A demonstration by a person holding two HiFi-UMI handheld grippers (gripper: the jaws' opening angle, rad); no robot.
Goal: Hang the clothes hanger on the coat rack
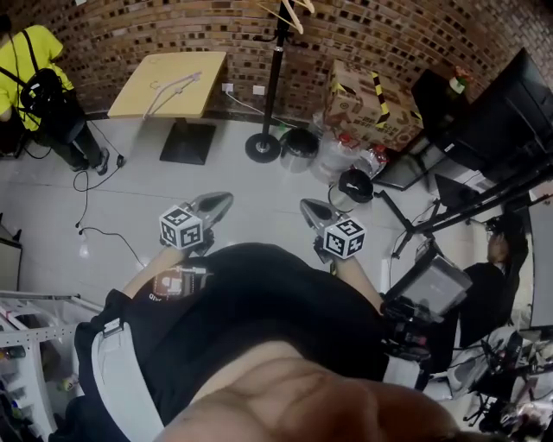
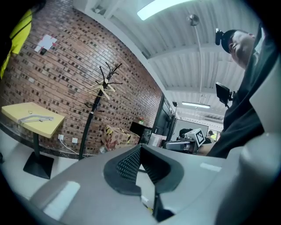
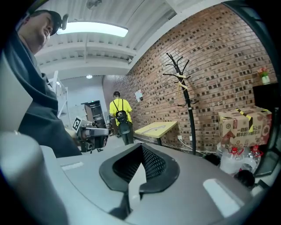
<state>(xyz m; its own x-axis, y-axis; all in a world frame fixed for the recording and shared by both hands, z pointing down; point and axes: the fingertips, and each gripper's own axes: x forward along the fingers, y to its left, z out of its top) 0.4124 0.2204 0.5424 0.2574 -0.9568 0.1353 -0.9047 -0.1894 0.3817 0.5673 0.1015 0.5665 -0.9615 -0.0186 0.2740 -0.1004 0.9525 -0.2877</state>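
judging by how the things lie, the step in hand cannot be settled from this one moment. a pale clothes hanger [image 1: 290, 12] is seen hung on the upper prongs of the coat rack [image 1: 275, 78] at the top centre of the head view, which is the state the task asks for. a second, white hanger [image 1: 175, 86] is seen lying flat on the yellow table [image 1: 138, 99] at the upper left, well apart from the rack. both grippers are held low at the middle of the frame, close to the person's body and well apart from rack and table alike. the left gripper [image 1: 221, 204] and the right gripper [image 1: 309, 209] are each shown in their own views with the ribbed pads pressed together and nothing between them, so neither hanger is carried. two stages would be fitted by this scene: a late one, with the pale hanger on the rack as the task's thing and the hands at rest by the body, or an early one, with the white hanger on the table as the thing meant for the rack. no grasp is in progress in either case. which move is called for next cannot be fixed. it can only be judged that any further handling would need the jaws to be parted, since nothing can be taken up while they are shut.
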